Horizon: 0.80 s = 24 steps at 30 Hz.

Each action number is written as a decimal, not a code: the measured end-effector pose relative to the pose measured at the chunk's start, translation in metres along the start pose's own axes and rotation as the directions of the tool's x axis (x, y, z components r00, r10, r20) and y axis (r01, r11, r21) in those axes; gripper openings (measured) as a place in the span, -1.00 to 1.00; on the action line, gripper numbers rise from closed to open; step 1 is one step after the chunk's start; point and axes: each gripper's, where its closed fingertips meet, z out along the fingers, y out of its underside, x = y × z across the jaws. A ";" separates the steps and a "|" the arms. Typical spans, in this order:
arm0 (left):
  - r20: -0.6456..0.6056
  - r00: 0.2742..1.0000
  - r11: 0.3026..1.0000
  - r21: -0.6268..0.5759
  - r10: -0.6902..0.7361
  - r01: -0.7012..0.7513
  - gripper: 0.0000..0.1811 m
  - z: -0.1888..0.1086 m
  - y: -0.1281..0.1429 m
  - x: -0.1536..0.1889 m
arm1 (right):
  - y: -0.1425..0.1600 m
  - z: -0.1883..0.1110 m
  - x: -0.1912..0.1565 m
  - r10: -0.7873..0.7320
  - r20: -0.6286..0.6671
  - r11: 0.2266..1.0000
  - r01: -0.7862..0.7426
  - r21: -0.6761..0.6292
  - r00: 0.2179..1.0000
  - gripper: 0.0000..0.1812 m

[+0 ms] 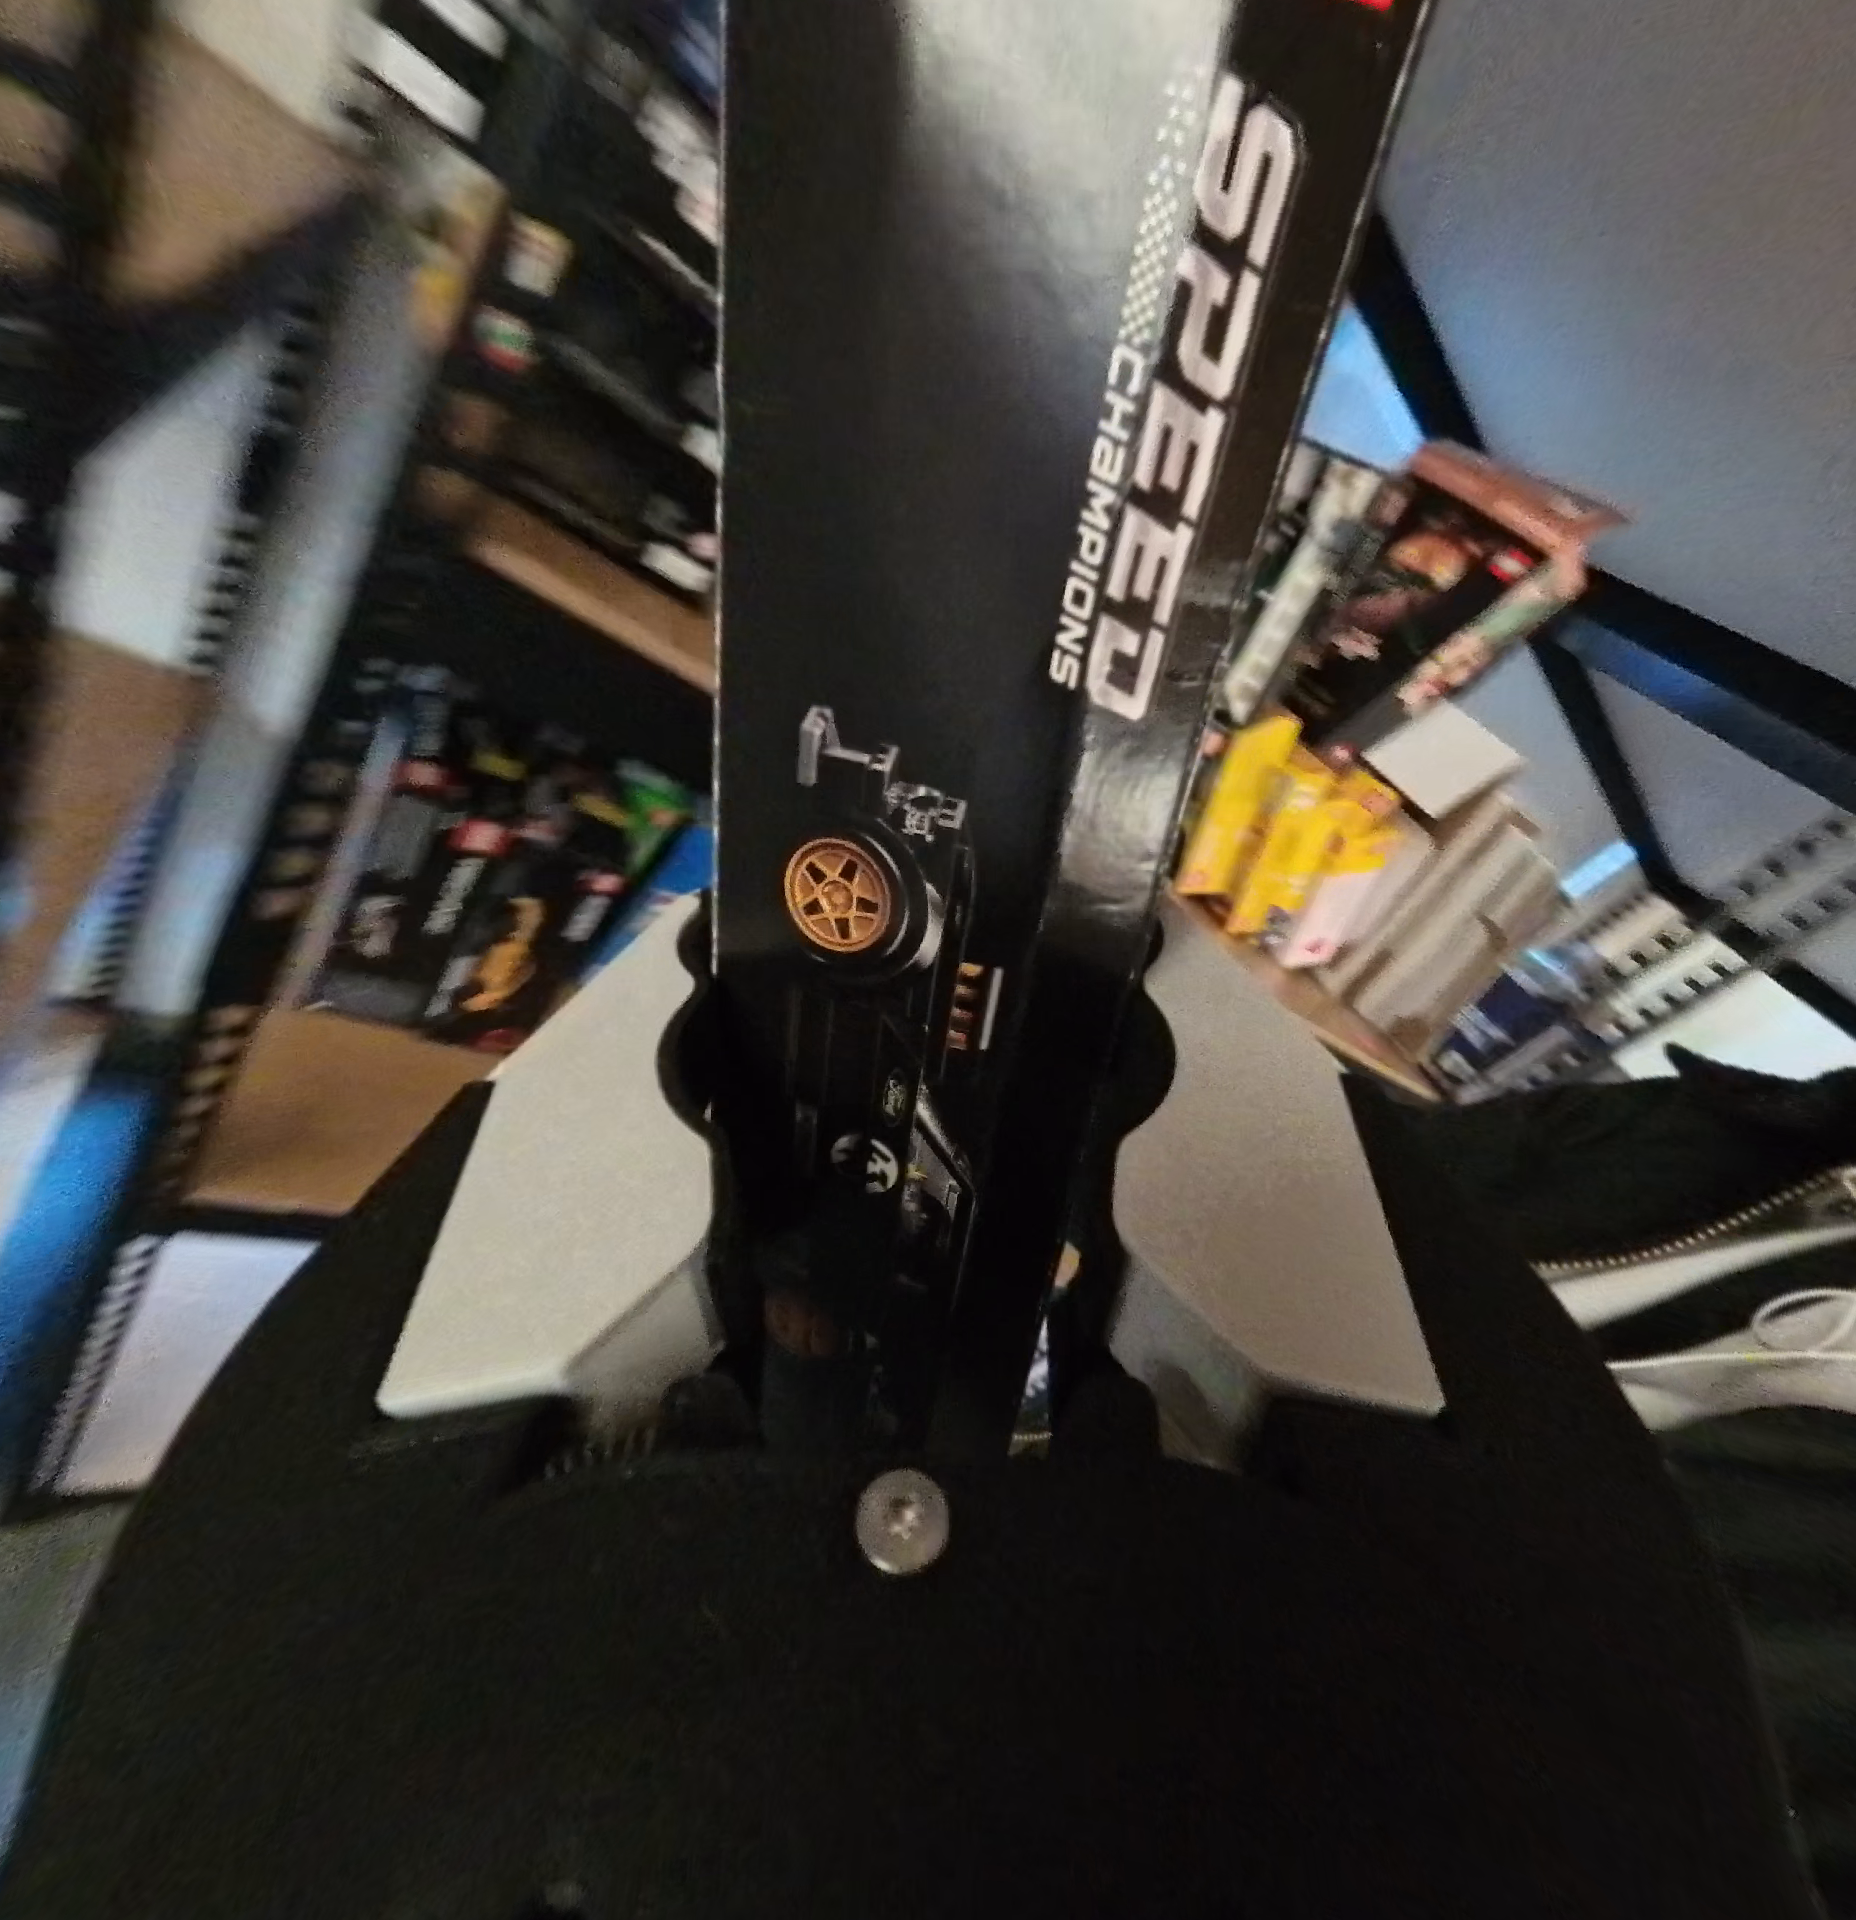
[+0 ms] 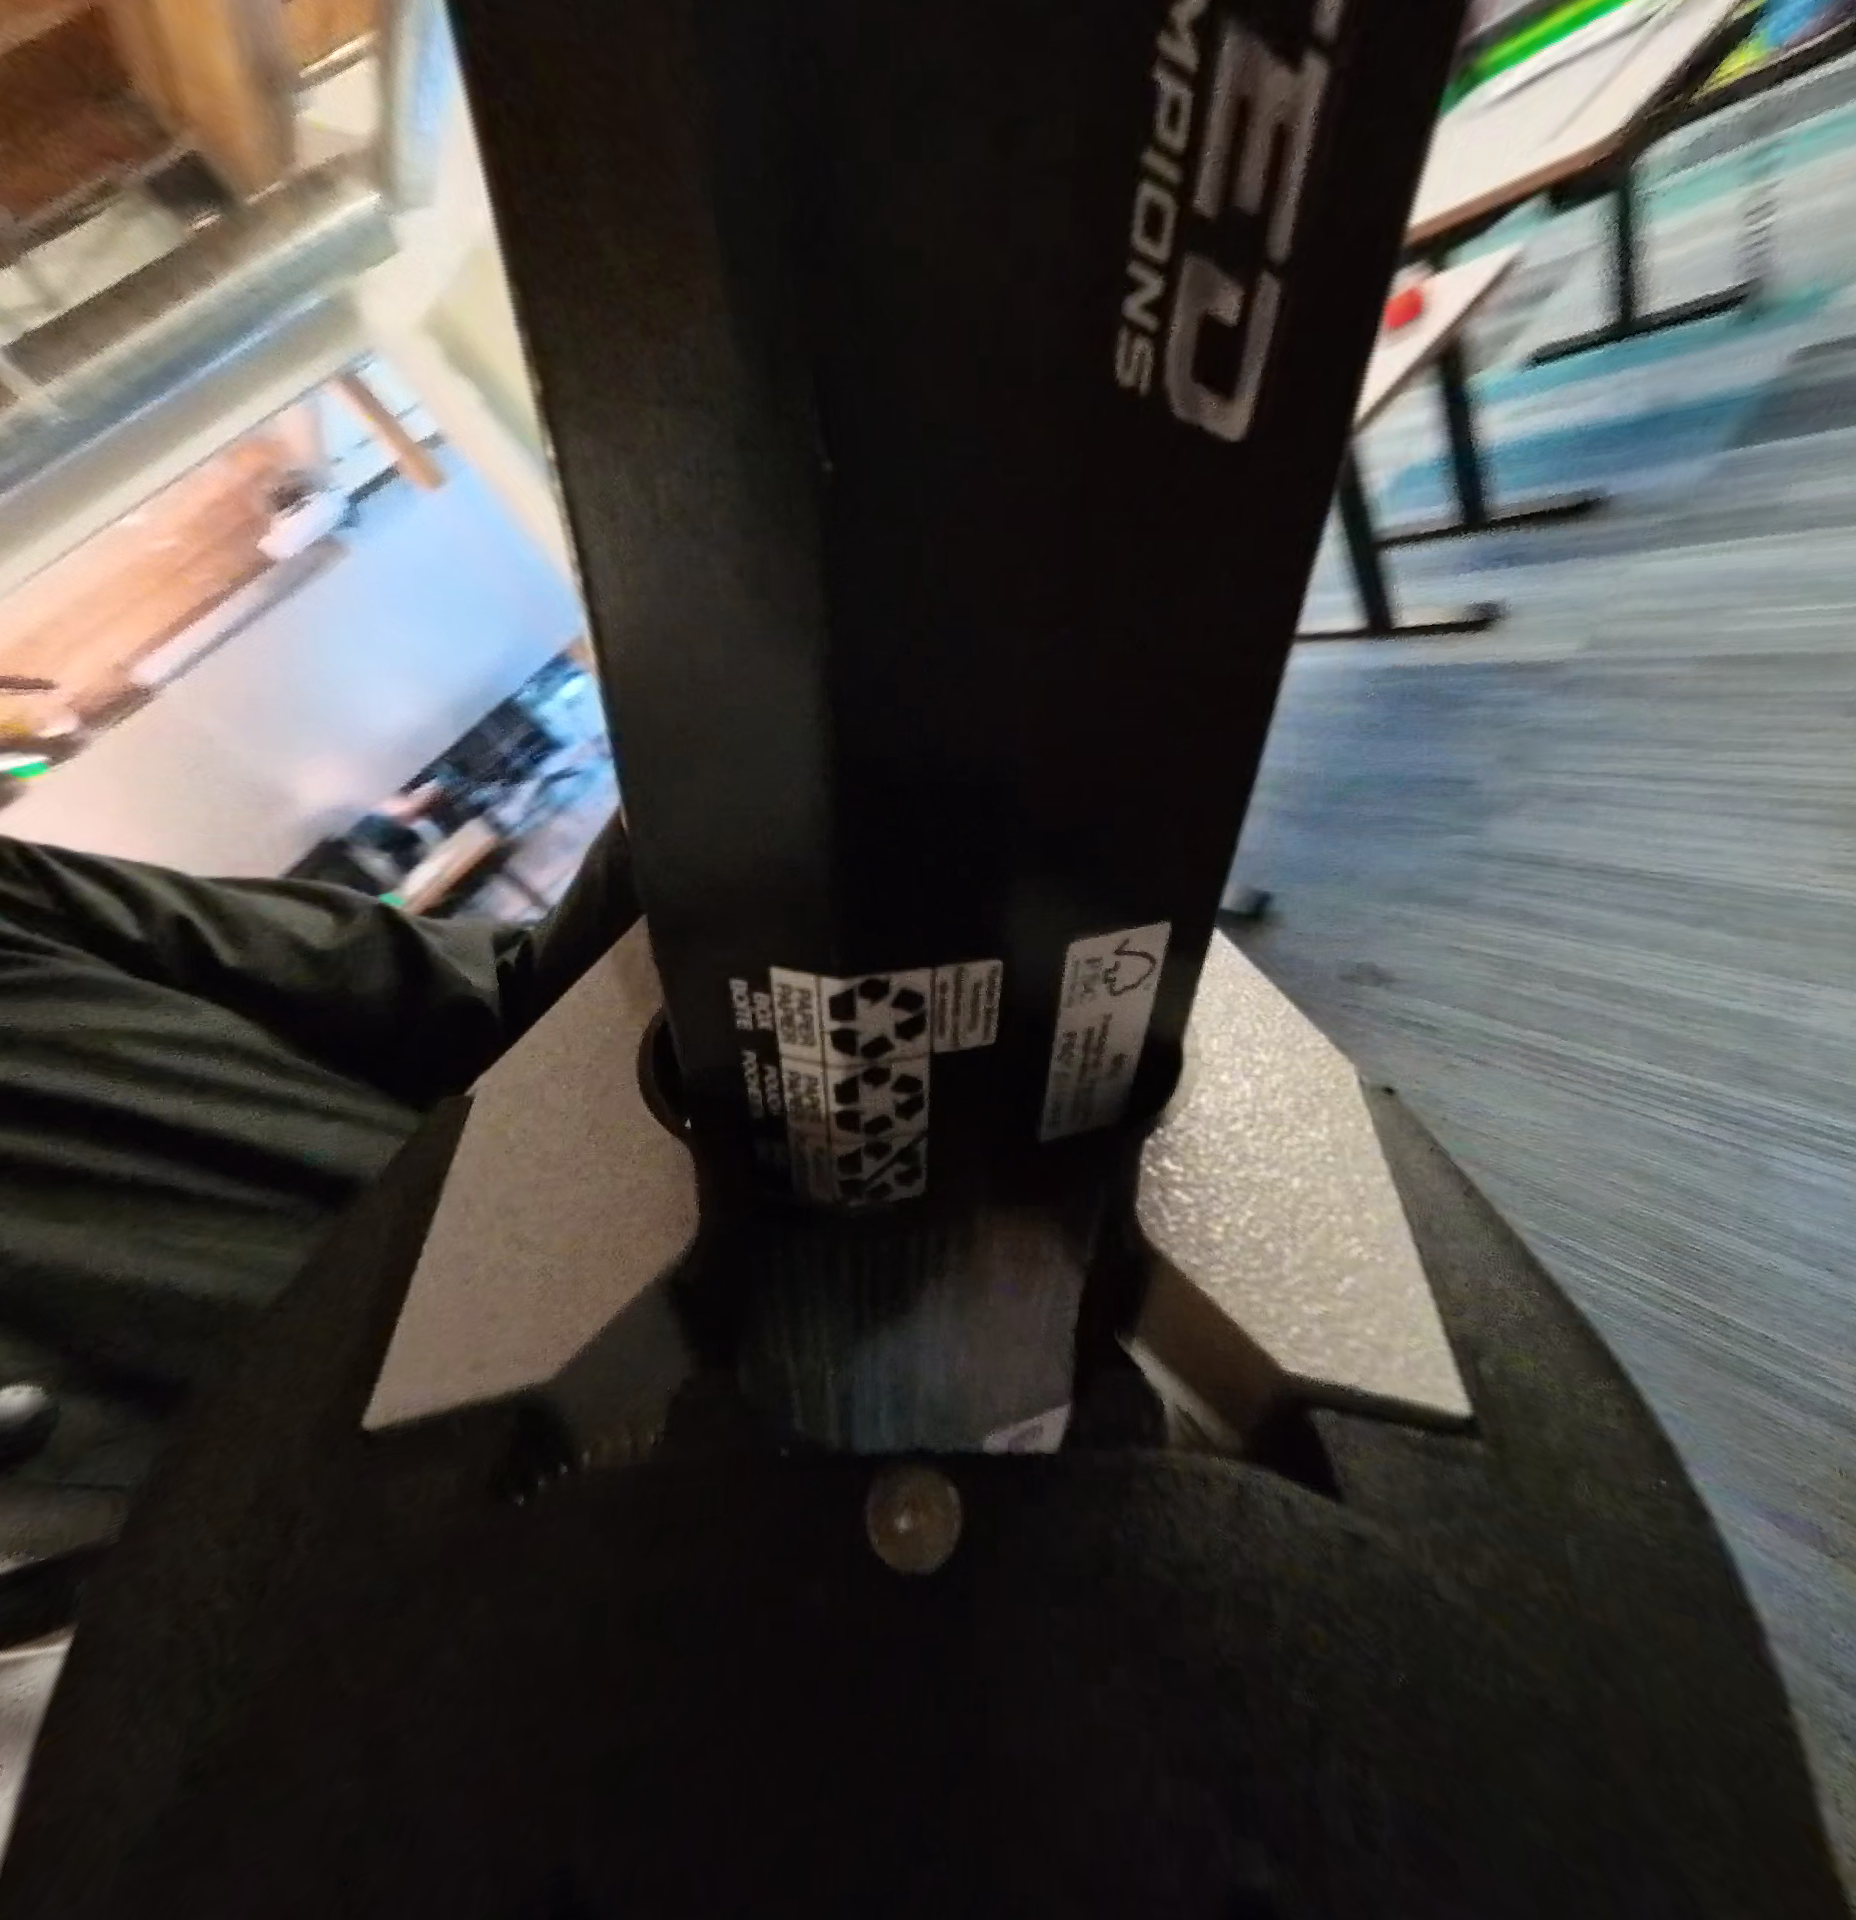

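The black box (image 1: 903, 468) sits clamped between the fingers of your left hand-held gripper (image 1: 929, 1091), its printed side with a gold-wheeled car picture facing the camera. Your right hand-held gripper (image 2: 919, 1101) grips the same black box (image 2: 903, 520) at the end bearing white labels, fingers pressed against both faces. You hold it in the air, resting on nothing. Behind it, blurred shelves (image 1: 550, 582) carry boxes, among them yellow boxes (image 1: 1277, 831). A dark sleeve (image 2: 197, 1039) shows at left, grey floor (image 2: 1578, 883) at right.

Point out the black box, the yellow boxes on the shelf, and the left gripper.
black box (image 1: 903, 416), left wrist view, its plain dark face.
yellow boxes (image 1: 1277, 821), left wrist view, front of the stack.
left gripper (image 1: 929, 1029), left wrist view, between its fingertips.
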 end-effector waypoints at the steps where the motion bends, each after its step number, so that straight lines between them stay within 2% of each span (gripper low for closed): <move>1: 0.054 0.999 1.000 0.027 -0.010 0.009 -0.17 -0.029 -0.004 -0.016 | -0.001 0.032 0.007 0.011 0.056 1.000 -0.009 -0.023 0.998 -0.08; 5: 0.222 0.974 0.992 0.126 -0.044 0.016 -0.17 -0.150 -0.018 -0.077 | -0.006 0.165 0.032 0.026 0.249 0.994 0.001 -0.108 0.968 -0.07; 9: 0.363 0.931 0.988 0.153 -0.050 -0.007 -0.17 -0.269 -0.030 -0.132 | -0.011 0.296 0.054 0.038 0.411 0.987 0.032 -0.161 0.911 -0.07; 13: 0.465 0.881 0.975 0.220 -0.085 -0.022 -0.18 -0.368 -0.060 -0.179 | -0.023 0.406 0.072 0.077 0.498 0.972 0.046 -0.230 0.864 -0.07; 15: 0.482 0.869 0.965 0.260 -0.112 -0.020 -0.18 -0.405 -0.081 -0.202 | -0.038 0.448 0.084 0.103 0.511 0.964 0.040 -0.261 0.854 -0.07; 18: 0.488 0.862 0.947 0.319 -0.139 -0.028 -0.18 -0.444 -0.117 -0.240 | -0.067 0.498 0.112 0.118 0.519 0.955 0.046 -0.292 0.846 -0.07; 24: 0.465 0.862 0.923 0.384 -0.199 0.006 -0.17 -0.489 -0.188 -0.345 | -0.124 0.576 0.205 0.156 0.510 0.930 0.048 -0.364 0.846 -0.07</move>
